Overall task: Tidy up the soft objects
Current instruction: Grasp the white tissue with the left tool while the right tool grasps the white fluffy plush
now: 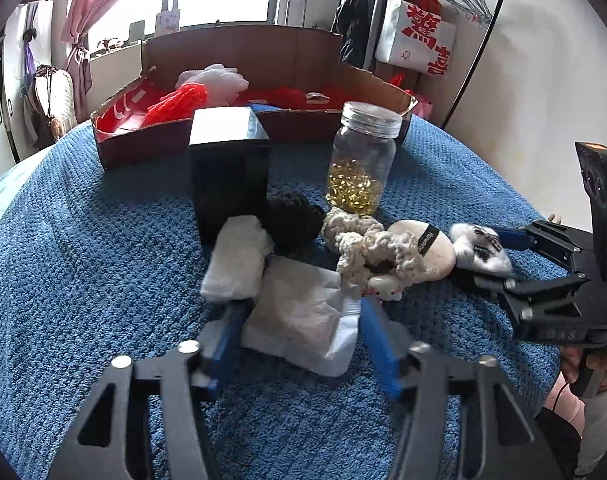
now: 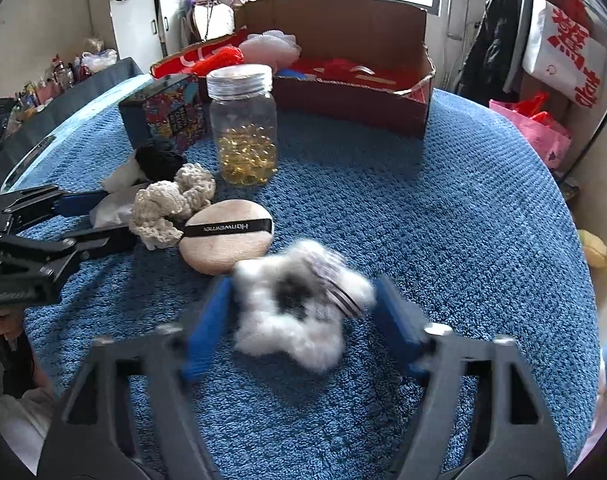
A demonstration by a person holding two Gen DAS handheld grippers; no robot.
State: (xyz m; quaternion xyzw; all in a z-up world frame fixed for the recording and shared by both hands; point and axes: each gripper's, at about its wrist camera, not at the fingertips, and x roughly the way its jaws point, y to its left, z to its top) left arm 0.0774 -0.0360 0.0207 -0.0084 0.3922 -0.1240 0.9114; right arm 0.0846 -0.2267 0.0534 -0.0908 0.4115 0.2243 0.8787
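Note:
On the blue towel (image 1: 83, 264) lie soft items: a white tissue pack (image 1: 303, 320), a folded white cloth (image 1: 235, 260), a black knitted ball (image 1: 293, 220), a cream crochet scrunchie (image 1: 363, 248), a beige powder puff (image 1: 427, 248) and a fluffy white star scrunchie (image 2: 299, 308). My left gripper (image 1: 299, 320) is open, its blue fingers on either side of the tissue pack. My right gripper (image 2: 303, 312) is open around the fluffy star scrunchie, which is blurred. The right gripper also shows in the left wrist view (image 1: 499, 260).
A cardboard box (image 1: 263, 128) at the back holds red and white soft items. A black box (image 1: 229, 176) and a glass jar (image 1: 361, 160) of yellow capsules stand in front of it. A clothes rack (image 1: 463, 8) stands behind.

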